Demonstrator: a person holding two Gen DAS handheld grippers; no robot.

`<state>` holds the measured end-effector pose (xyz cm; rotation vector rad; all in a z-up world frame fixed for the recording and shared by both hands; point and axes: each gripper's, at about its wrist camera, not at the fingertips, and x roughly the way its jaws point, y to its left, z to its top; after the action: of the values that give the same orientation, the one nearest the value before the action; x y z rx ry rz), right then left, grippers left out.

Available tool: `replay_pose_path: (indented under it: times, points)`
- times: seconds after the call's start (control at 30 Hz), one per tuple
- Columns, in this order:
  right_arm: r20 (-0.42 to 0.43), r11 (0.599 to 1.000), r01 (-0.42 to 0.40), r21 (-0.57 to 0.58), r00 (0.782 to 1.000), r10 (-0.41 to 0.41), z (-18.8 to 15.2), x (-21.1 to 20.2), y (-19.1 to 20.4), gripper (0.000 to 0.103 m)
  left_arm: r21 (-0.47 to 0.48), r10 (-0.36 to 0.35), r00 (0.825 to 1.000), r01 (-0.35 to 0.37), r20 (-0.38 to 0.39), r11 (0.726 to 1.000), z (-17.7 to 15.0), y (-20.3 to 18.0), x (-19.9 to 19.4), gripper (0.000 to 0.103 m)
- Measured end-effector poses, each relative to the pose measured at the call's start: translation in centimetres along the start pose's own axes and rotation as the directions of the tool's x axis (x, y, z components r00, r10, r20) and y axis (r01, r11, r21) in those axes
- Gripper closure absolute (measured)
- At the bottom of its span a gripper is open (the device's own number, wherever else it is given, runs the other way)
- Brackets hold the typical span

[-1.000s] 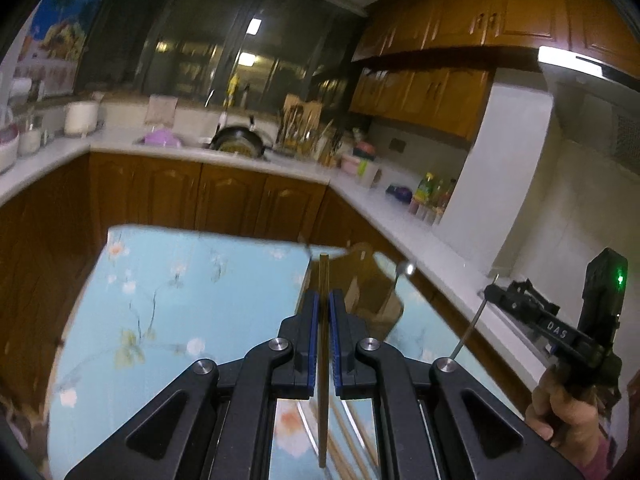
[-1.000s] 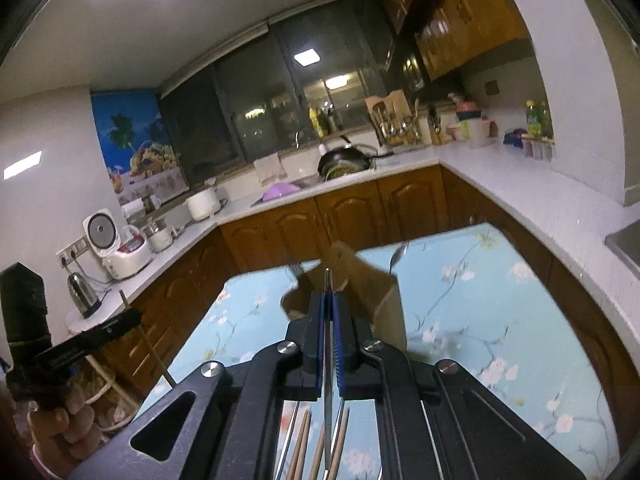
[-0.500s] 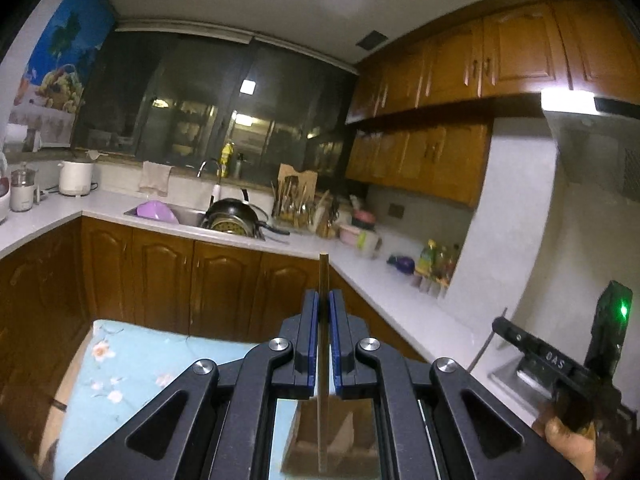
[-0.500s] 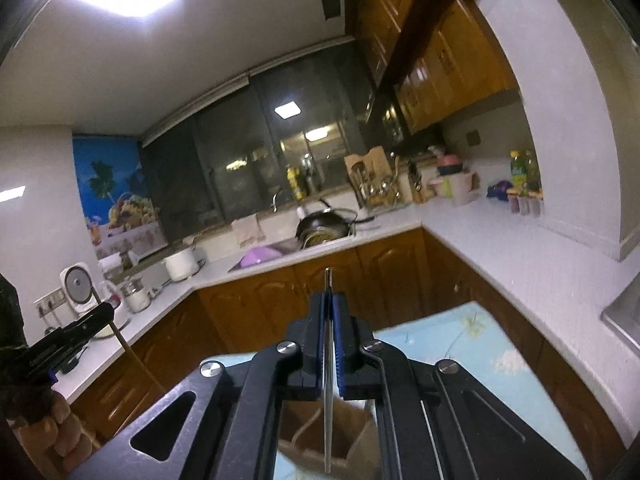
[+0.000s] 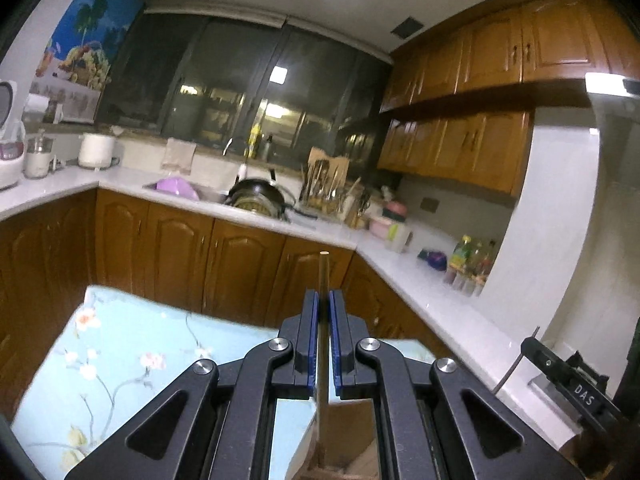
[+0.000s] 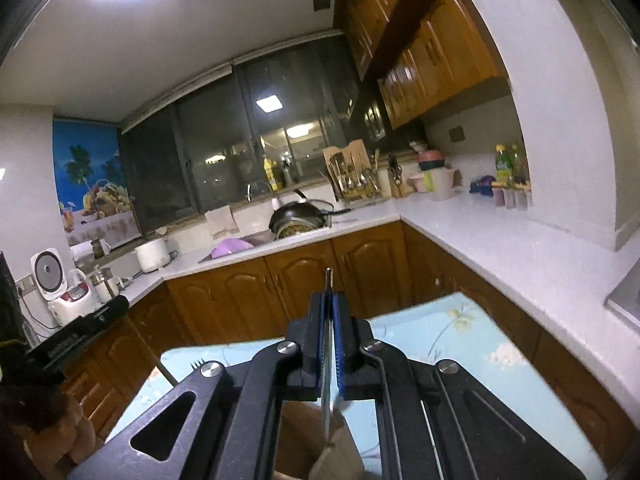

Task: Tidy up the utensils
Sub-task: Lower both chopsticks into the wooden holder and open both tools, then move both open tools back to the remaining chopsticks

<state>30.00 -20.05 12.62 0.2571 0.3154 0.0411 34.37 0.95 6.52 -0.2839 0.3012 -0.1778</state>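
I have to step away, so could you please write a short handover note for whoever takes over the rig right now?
Left gripper: shut on a wooden chopstick, held upright.
Right gripper: shut on a thin metal utensil, also upright.
Both hang over the brown holder on the floral table; the utensils' lower ends reach its opening.
Done: both pieces picked up.
Left: lower them in and release. Whether more utensils wait is out of view.
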Motion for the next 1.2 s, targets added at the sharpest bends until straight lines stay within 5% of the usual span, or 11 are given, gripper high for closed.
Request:
replay_pose_path:
  times: [0.17,0.63,0.73,0.87,0.93,1.07,1.2]
  points:
    - [-0.064,1.000,-0.005,0.017,0.998,0.007,-1.8,0.9,-0.6,0.099,-0.001,-0.003,0.998,0.003,-0.058,1.000,-1.9,-0.1,2.5,0.099]
    - [-0.129,0.999,-0.013,0.051,0.991,0.019,-1.6,1.5,-1.5,0.097,0.026,-0.014,0.994,0.017,-0.112,1.000,1.8,2.0,1.8,0.097]
    - [-0.144,0.996,-0.032,0.085,0.989,0.045,-1.4,1.6,-2.2,0.089,0.020,-0.010,0.990,0.013,-0.142,1.000,2.3,2.2,2.1,0.087]
    - [-0.118,0.992,-0.045,0.114,0.991,0.059,-1.1,0.4,-2.6,0.049,-0.010,-0.006,0.992,0.005,-0.123,1.000,2.8,2.7,0.7,0.065]
    - [-0.102,0.990,-0.061,0.124,0.992,0.074,-0.8,-0.6,-2.6,0.047,-0.011,-0.006,0.993,0.005,-0.120,1.000,3.0,2.9,-0.2,0.059]
    - [-0.057,0.984,-0.114,0.139,0.991,0.123,-0.9,-3.1,-2.9,0.020,0.010,0.042,0.994,-0.041,-0.105,0.999,2.1,3.4,-3.2,0.032]
    - [-0.058,0.981,-0.137,0.134,0.988,0.146,-2.0,-5.3,-2.8,0.012,0.024,0.057,0.993,-0.055,-0.101,0.998,-0.1,3.5,-6.7,0.025]
